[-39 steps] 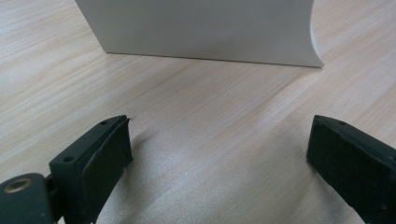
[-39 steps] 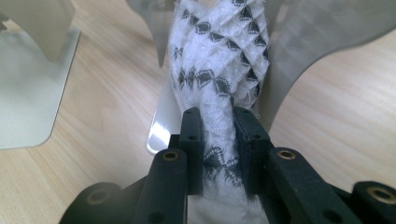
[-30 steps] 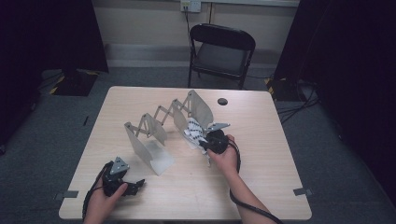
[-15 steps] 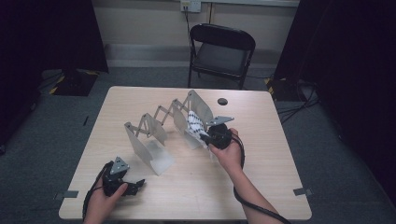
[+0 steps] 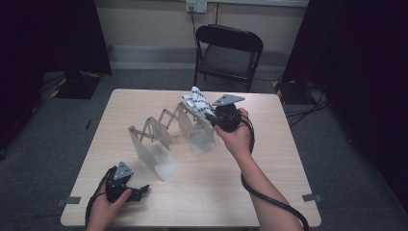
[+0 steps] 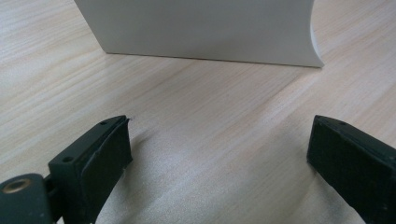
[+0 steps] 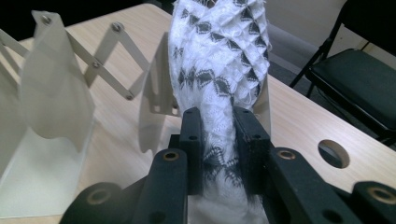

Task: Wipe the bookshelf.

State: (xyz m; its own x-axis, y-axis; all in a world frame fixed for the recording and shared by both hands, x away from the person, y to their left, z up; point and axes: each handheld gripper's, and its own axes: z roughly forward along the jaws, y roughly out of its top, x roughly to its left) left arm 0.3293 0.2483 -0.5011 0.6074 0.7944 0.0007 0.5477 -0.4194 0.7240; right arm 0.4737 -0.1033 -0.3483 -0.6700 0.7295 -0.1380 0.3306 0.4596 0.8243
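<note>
Right gripper (image 7: 218,140) pinches patterned cloth (image 7: 219,60), long axis upright, just above the rack (image 5: 163,130) far-end slot. Left gripper (image 5: 126,188) spread, idle near rack's front plate.

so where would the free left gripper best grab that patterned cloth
Probably the loose upper end of the patterned cloth, coming in from above. The right gripper is shut on its lower bunched part, and the cloth stands up from those jaws beside the white folding rack, so the top is the free part. The left gripper sits open near the table edge.
</note>
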